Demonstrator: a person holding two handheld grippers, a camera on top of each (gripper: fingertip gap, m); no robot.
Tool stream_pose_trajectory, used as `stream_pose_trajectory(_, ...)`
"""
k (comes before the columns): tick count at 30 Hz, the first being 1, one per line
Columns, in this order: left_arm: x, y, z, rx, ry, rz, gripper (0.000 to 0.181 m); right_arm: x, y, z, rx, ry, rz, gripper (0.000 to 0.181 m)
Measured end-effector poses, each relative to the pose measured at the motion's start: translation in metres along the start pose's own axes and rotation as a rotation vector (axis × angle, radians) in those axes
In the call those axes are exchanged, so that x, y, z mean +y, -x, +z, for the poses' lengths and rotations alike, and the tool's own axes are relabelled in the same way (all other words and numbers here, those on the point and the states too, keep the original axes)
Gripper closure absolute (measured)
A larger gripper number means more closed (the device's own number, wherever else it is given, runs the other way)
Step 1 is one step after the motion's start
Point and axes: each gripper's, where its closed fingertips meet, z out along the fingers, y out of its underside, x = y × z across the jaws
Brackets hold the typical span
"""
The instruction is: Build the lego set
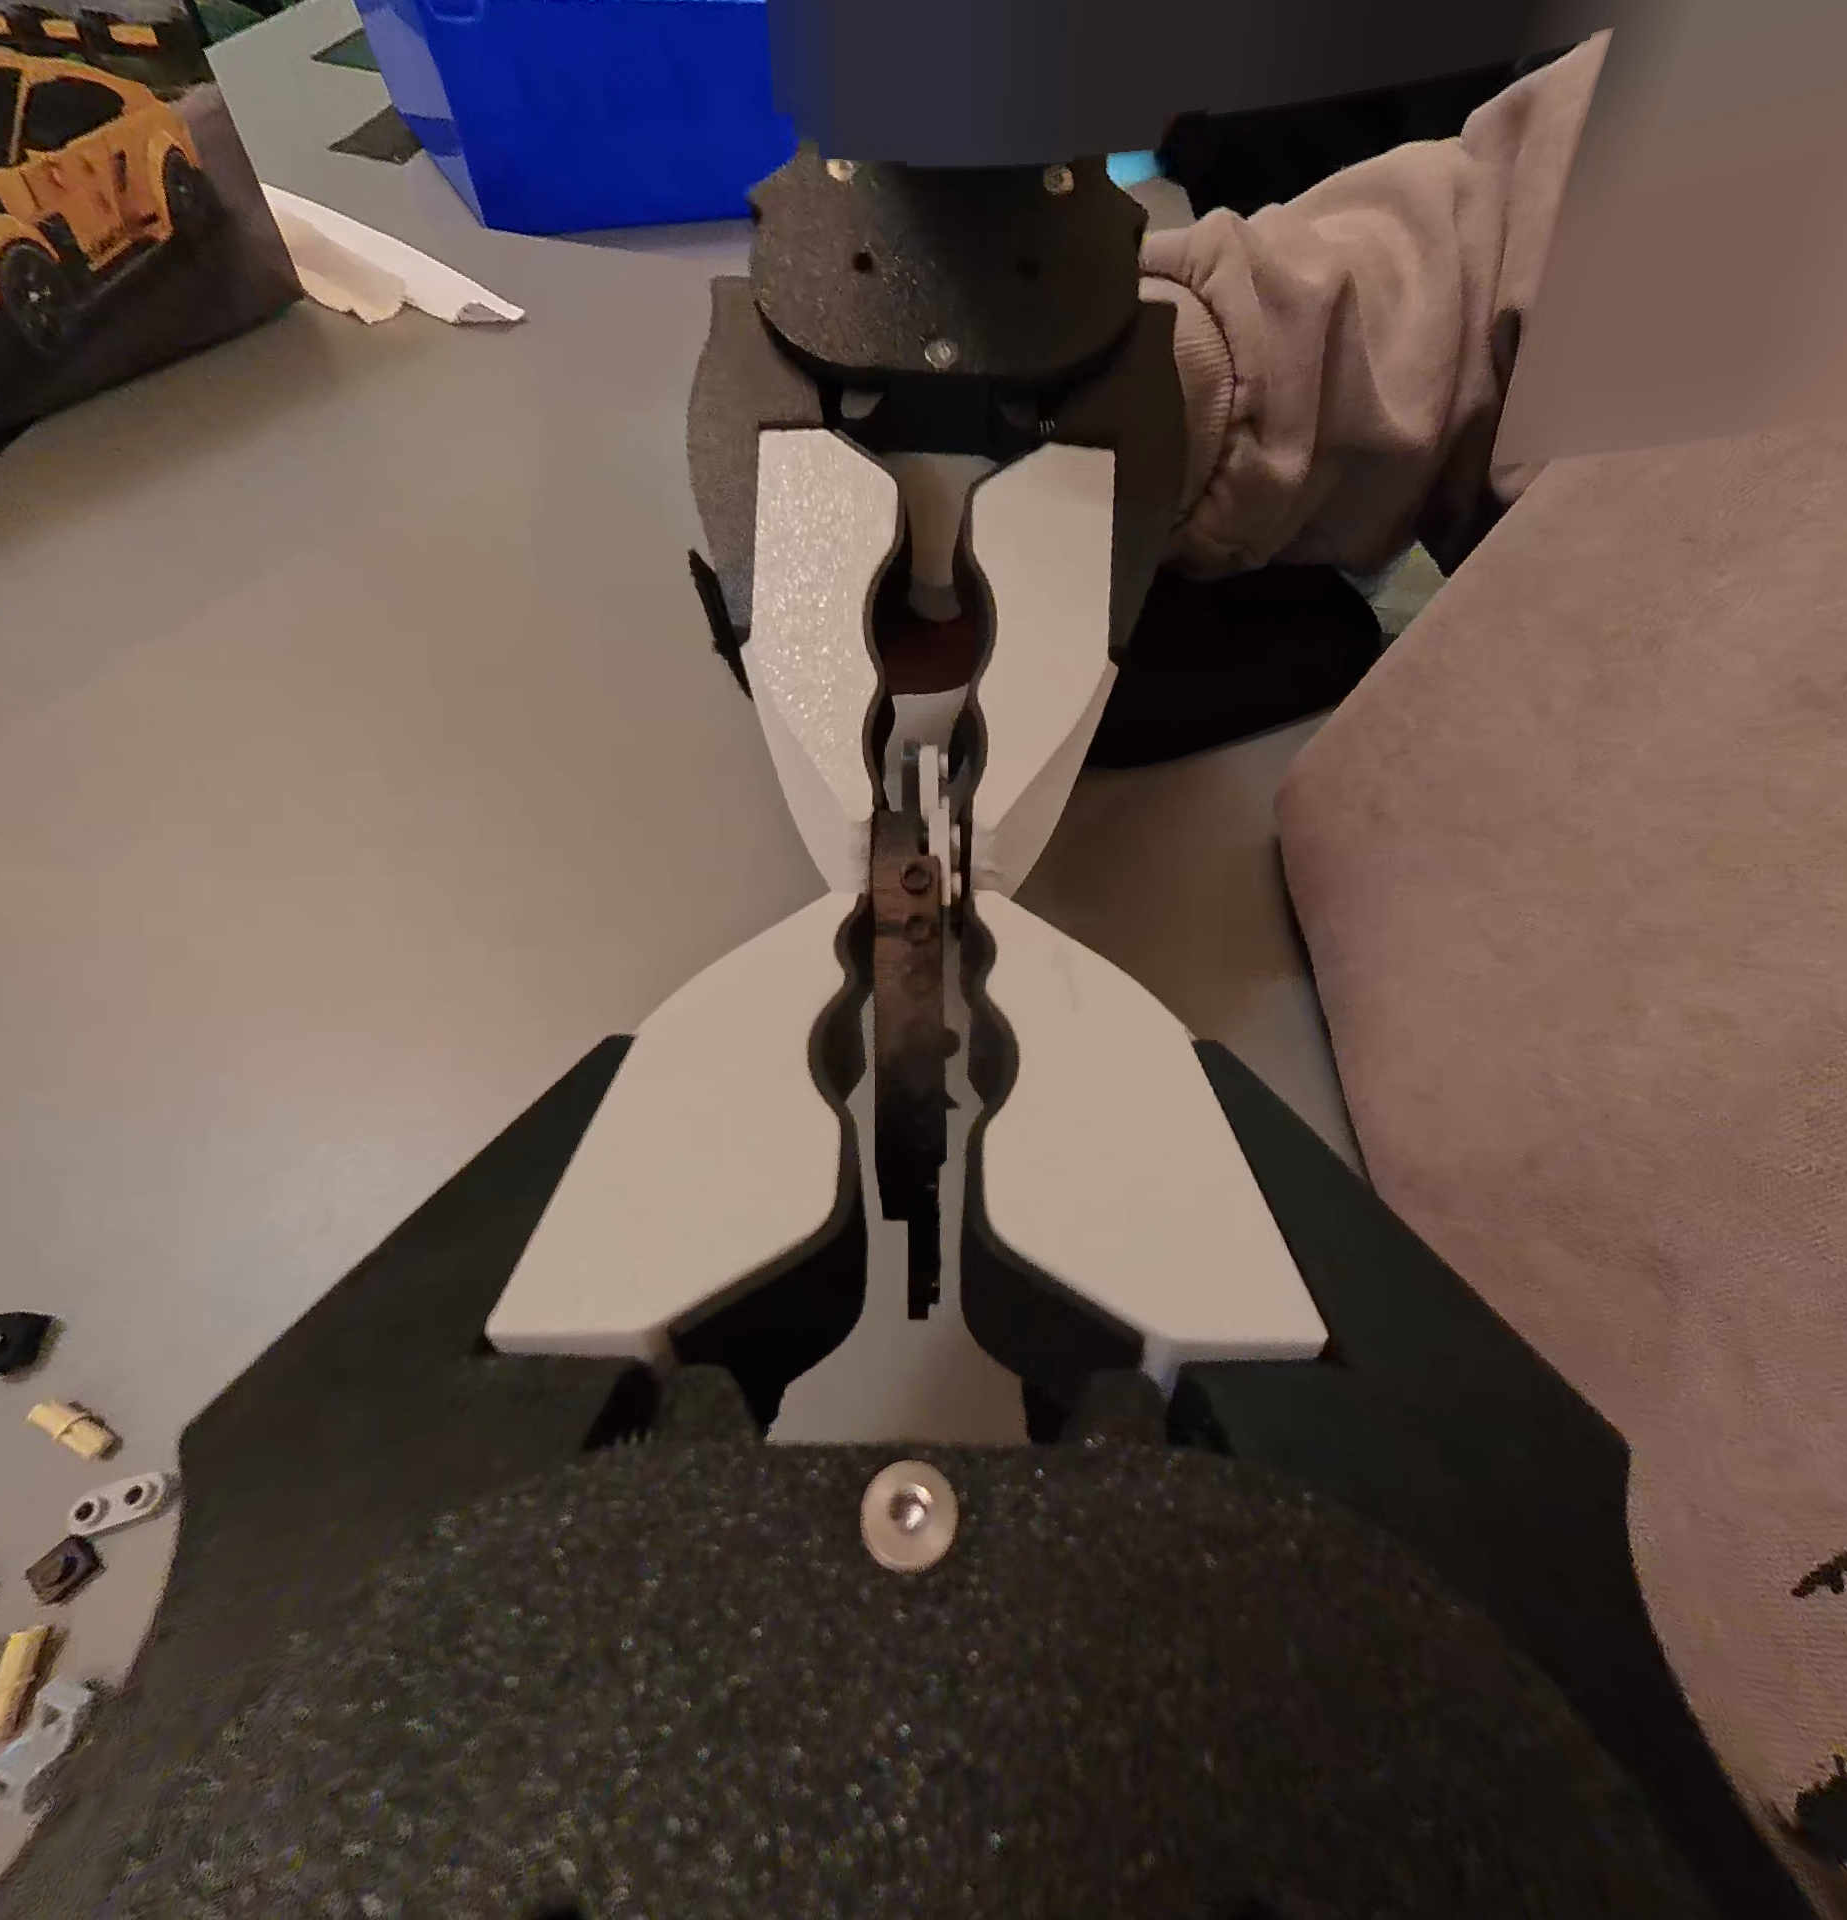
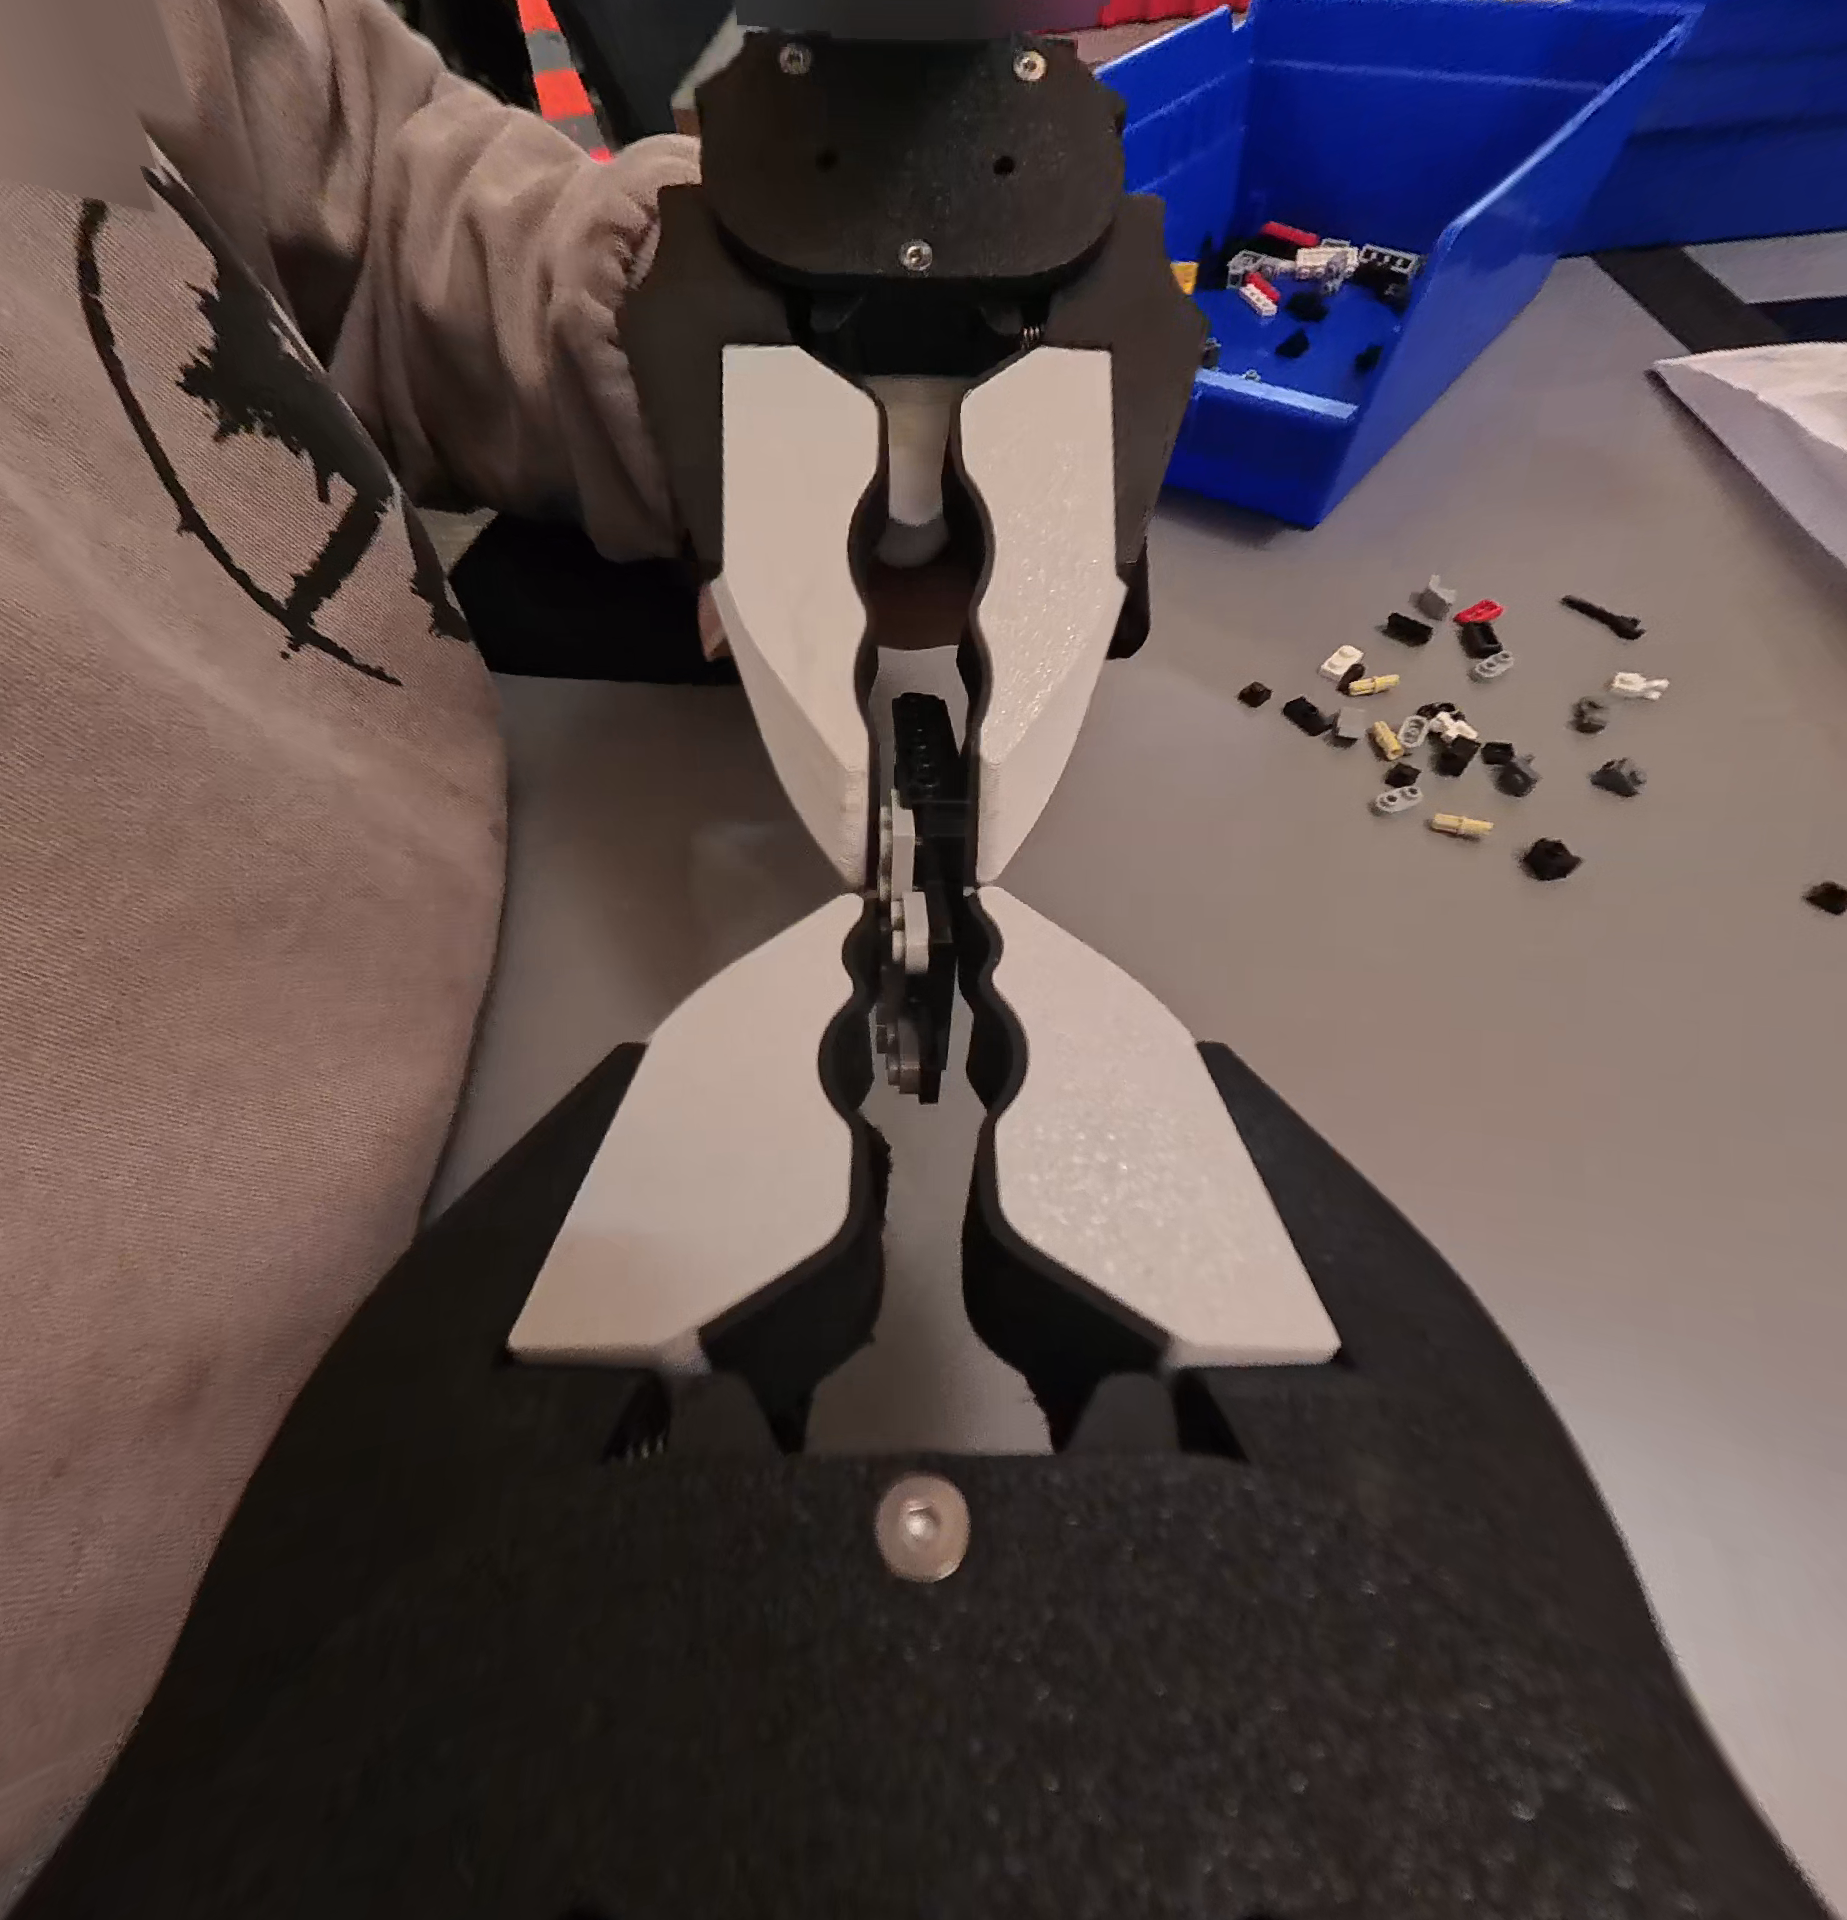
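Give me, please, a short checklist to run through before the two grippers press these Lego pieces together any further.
1. Left gripper shut on black plate assembly: ok.
2. Right gripper shut on grey plate piece: ok.
3. Tips of the two grippers meet head-on: ok.
4. Studs seated fully between the pieces: cannot tell.
5. Loose parts on the table lie apart from the grippers: ok.
6. Blue bin stands out of the way: ok.

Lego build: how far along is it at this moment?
Early. Done: only a small black-and-grey assembly exists. In hand: the left gripper and right gripper meet tip to tip, both clamped on it. Left: many loose pieces lie scattered on the table, more in the blue bin.
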Motion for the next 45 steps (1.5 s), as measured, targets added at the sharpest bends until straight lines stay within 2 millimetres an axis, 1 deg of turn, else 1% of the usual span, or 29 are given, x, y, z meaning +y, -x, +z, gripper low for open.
stream_pose_trajectory(2, 0.000, 0.000, 0.000, -0.004, -0.004, 0.003, 0.167, 0.001, 0.000, 0.002, 0.030, 0.018, -0.038, 0.167)
stream_pose_trajectory(4, 0.001, 0.001, -0.001, -0.036, 0.009, 0.049, 0.168, 0.001, -0.001, 0.003, 0.053, 0.015, -0.057, 0.168)
stream_pose_trajectory(6, 0.002, 0.000, 0.000, -0.046, 0.024, 0.064, 0.168, 0.002, -0.001, 0.004, 0.085, 0.032, -0.112, 0.168)
stream_pose_trajectory(10, 0.007, -0.006, 0.000, -0.051, 0.036, 0.117, 0.168, 0.005, 0.006, 0.006, 0.105, 0.040, -0.163, 0.169)
stream_pose_trajectory(14, 0.009, -0.009, 0.001, -0.050, 0.036, 0.136, 0.168, 0.006, 0.009, 0.007, 0.103, 0.038, -0.152, 0.169)
stream_pose_trajectory(17, 0.008, -0.006, 0.001, -0.054, 0.025, 0.095, 0.167, 0.007, 0.005, 0.007, 0.110, 0.038, -0.143, 0.169)
stream_pose_trajectory(20, 0.009, -0.005, 0.001, -0.091, 0.034, 0.138, 0.165, 0.009, 0.004, 0.009, 0.116, 0.061, -0.155, 0.169)
stream_pose_trajectory(22, 0.008, -0.005, 0.002, -0.087, 0.020, 0.137, 0.168, 0.010, 0.004, 0.011, 0.119, 0.063, -0.161, 0.169)
stream_pose_trajectory(24, 0.008, -0.004, 0.001, -0.086, 0.011, 0.121, 0.167, 0.009, 0.004, 0.011, 0.124, 0.051, -0.162, 0.169)
stream_pose_trajectory(27, 0.006, -0.004, -0.001, -0.087, -0.019, 0.144, 0.167, 0.005, 0.004, 0.010, 0.136, 0.035, -0.163, 0.168)
stream_pose_trajectory(28, 0.005, -0.004, -0.001, -0.080, -0.035, 0.141, 0.167, 0.005, 0.004, 0.007, 0.142, 0.037, -0.177, 0.166)
stream_pose_trajectory(29, 0.006, -0.003, -0.002, -0.075, -0.046, 0.141, 0.167, 0.004, 0.004, 0.003, 0.143, 0.034, -0.183, 0.157)
stream_pose_trajectory(30, 0.007, -0.001, -0.004, -0.078, -0.066, 0.136, 0.167, 0.005, 0.003, -0.001, 0.135, 0.032, -0.178, 0.153)
stream_pose_trajectory(32, 0.005, -0.002, -0.008, -0.061, -0.109, 0.113, 0.167, 0.007, 0.002, -0.007, 0.138, 0.031, -0.163, 0.149)
stream_pose_trajectory(33, 0.004, -0.003, -0.009, -0.055, -0.130, 0.110, 0.167, 0.007, 0.004, -0.006, 0.131, 0.024, -0.158, 0.148)
stream_pose_trajectory(35, 0.000, -0.006, -0.008, -0.041, -0.166, 0.108, 0.167, 0.010, 0.005, 0.000, 0.137, 0.031, -0.163, 0.151)
stream_pose_trajectory(37, 0.000, -0.006, -0.006, -0.038, -0.173, 0.117, 0.167, 0.005, 0.006, 0.000, 0.139, -0.006, -0.171, 0.168)
stream_pose_trajectory(39, -0.002, -0.005, -0.007, -0.042, -0.185, 0.121, 0.167, 0.003, 0.004, -0.001, 0.133, -0.014, -0.157, 0.169)
stream_pose_trajectory(41, -0.001, -0.005, -0.007, -0.041, -0.189, 0.120, 0.167, 0.005, 0.004, -0.001, 0.144, 0.018, -0.177, 0.169)
stream_pose_trajectory(43, 0.000, -0.003, -0.007, -0.049, -0.190, 0.100, 0.166, 0.006, 0.002, 0.000, 0.154, 0.036, -0.162, 0.170)
stream_pose_trajectory(45, 0.005, -0.001, -0.004, -0.059, -0.140, 0.098, 0.167, 0.012, 0.000, 0.002, 0.161, 0.074, -0.158, 0.170)
